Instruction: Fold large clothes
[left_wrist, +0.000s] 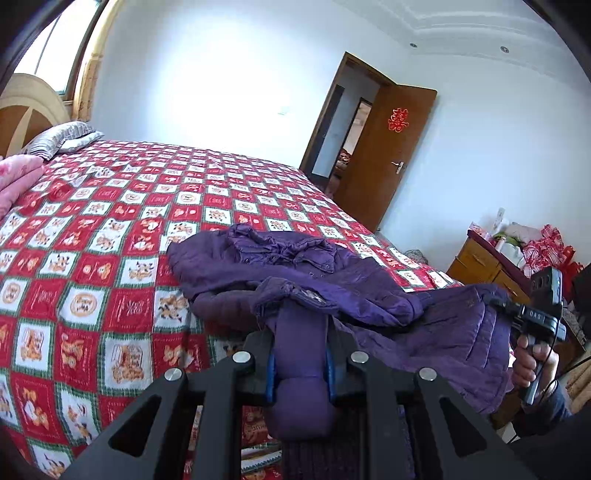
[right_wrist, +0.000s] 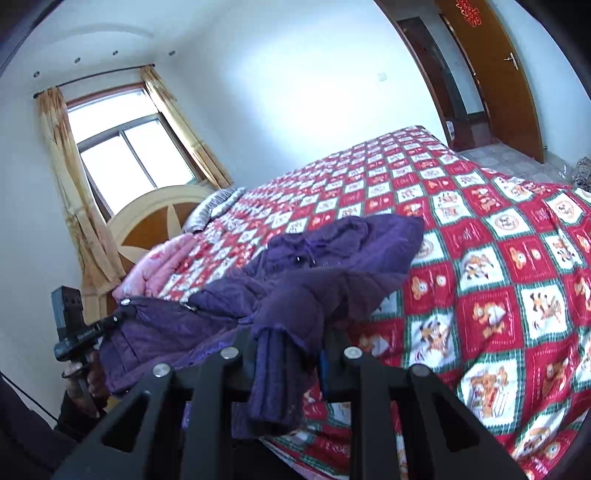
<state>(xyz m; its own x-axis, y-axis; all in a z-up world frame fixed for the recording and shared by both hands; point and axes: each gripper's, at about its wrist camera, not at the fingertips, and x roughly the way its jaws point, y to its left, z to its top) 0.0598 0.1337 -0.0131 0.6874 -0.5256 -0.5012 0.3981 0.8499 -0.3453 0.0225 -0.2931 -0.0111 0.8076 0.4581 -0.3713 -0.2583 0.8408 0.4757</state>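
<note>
A purple padded jacket (left_wrist: 295, 266) lies crumpled on the near side of the bed, on a red patchwork quilt (left_wrist: 110, 221). Its near edge is lifted off the quilt. My left gripper (left_wrist: 300, 350) is shut on a thick fold of that edge, which bulges out behind the blue pads. At the right of the left wrist view, my right gripper (left_wrist: 496, 303) pinches the jacket's other corner, a hand (left_wrist: 535, 365) on its handle. In the right wrist view the right gripper (right_wrist: 288, 350) is shut on a hanging fold of the jacket (right_wrist: 332, 251). The left gripper (right_wrist: 123, 312) grips the far corner at the left.
A striped pillow (left_wrist: 62, 138) and a pink blanket (left_wrist: 18, 177) lie at the head of the bed, by the wooden headboard (right_wrist: 155, 221) and curtained window (right_wrist: 125, 158). A brown door (left_wrist: 388, 147) stands open beyond the bed. A cluttered wooden dresser (left_wrist: 487, 266) stands at the right.
</note>
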